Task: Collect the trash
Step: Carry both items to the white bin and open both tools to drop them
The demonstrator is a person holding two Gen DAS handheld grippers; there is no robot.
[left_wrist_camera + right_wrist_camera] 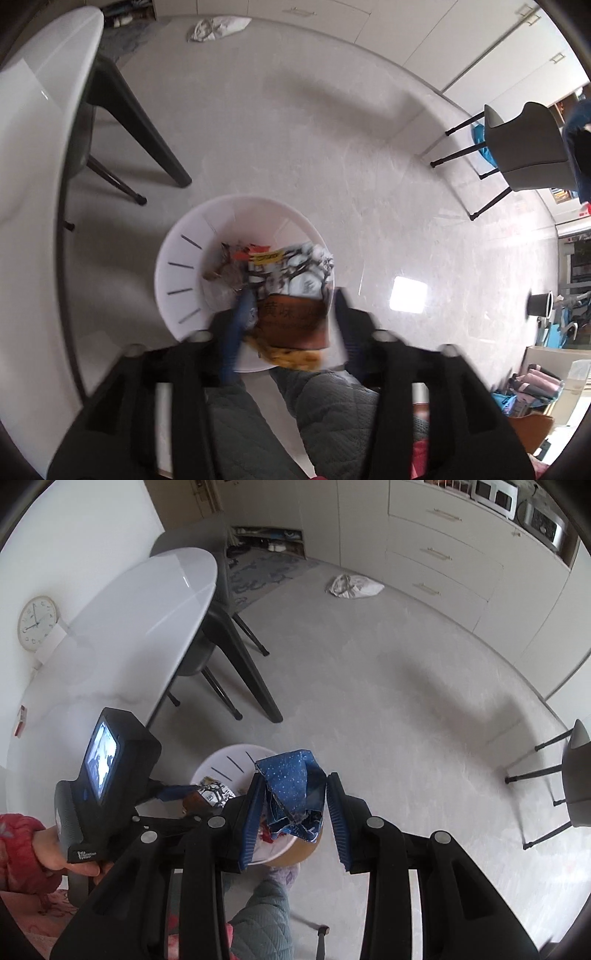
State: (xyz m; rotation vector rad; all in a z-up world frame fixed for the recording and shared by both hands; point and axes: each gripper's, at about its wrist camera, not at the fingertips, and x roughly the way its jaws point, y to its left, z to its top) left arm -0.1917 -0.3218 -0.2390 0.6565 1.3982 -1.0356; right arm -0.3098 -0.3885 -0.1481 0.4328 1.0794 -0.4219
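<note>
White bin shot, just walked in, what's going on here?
A person with two handheld grippers is collecting trash over the white bin. The left gripper stands open above it, a brown printed wrapper between its fingers, apparently dropping. The right gripper is open around a crumpled blue wrapper above the bin. A white crumpled bag lies on the floor by the cabinets.

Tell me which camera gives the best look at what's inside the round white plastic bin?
The left wrist view: it looks almost straight down into the round white plastic bin, showing the brown printed packet and other wrappers. The right wrist view catches only a slice of its rim, mostly hidden behind the crumpled blue wrapper and gripper fingers.
</note>
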